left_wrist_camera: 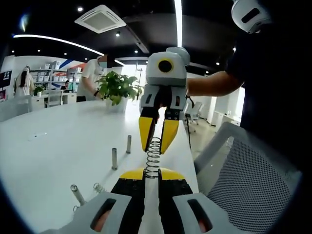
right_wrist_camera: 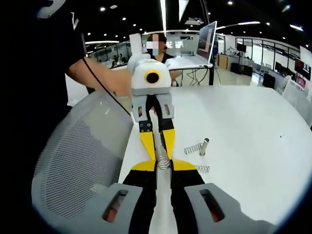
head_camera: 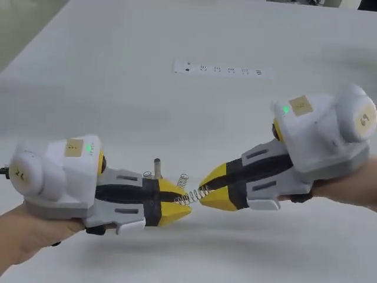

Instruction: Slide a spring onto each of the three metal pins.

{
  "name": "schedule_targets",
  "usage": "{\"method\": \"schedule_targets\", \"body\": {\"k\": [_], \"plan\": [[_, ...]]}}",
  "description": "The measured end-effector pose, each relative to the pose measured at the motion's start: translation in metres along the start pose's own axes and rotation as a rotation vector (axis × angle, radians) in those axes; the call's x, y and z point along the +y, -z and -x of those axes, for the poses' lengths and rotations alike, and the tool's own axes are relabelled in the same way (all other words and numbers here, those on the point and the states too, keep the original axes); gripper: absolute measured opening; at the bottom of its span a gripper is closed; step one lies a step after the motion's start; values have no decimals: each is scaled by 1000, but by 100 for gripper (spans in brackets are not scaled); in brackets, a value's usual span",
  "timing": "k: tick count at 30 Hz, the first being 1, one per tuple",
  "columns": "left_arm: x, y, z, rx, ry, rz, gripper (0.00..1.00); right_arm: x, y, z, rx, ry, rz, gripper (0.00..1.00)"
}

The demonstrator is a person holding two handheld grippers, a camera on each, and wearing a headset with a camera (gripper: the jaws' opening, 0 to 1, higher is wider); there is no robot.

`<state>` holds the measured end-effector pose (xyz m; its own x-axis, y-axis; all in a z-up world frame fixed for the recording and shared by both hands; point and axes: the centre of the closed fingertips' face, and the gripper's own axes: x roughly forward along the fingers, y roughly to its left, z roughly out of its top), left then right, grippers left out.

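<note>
White table (head_camera: 118,106) in a bright open office, one spring (head_camera: 197,194) stretched tip to tip between two grippers.

Left gripper (head_camera: 186,205) clamped on one end of the spring, jaws nearly together. Right gripper (head_camera: 204,193) clamped on the other end, jaws likewise close. Spring held off the table near its edge, roughly level between the yellow tips. In the left gripper view, three bare metal pins on the table off to the side: far pin (left_wrist_camera: 128,144), middle pin (left_wrist_camera: 114,158), near pin (left_wrist_camera: 76,193), with a loose spring (left_wrist_camera: 99,187) lying just beside the near pin. Power strip (head_camera: 224,69) well back on the table. Mesh chair back (left_wrist_camera: 253,180) beside the table edge, potted plant (left_wrist_camera: 117,87) at the table's far end.
</note>
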<state>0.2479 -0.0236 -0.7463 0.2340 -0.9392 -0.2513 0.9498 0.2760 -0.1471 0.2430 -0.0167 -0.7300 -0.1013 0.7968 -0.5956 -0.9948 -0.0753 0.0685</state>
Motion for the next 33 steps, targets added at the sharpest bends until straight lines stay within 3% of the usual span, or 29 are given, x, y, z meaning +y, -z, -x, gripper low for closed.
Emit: {"method": "schedule_targets", "body": {"k": [14,18,22,33], "plan": [[-1,6,-7,16,6,-29,1,1,-3,-2,154,-9,117,7],[1,4,-7,-3,8,-34,1,1,-7,-2,180,-5,151,7],[-1,2,-9,-11,20,-58,1,3,-10,-2,192,-11,162,7],[-6,3,-19,-6,38,-67,1,6,-2,0,324,-26,152,7]]}}
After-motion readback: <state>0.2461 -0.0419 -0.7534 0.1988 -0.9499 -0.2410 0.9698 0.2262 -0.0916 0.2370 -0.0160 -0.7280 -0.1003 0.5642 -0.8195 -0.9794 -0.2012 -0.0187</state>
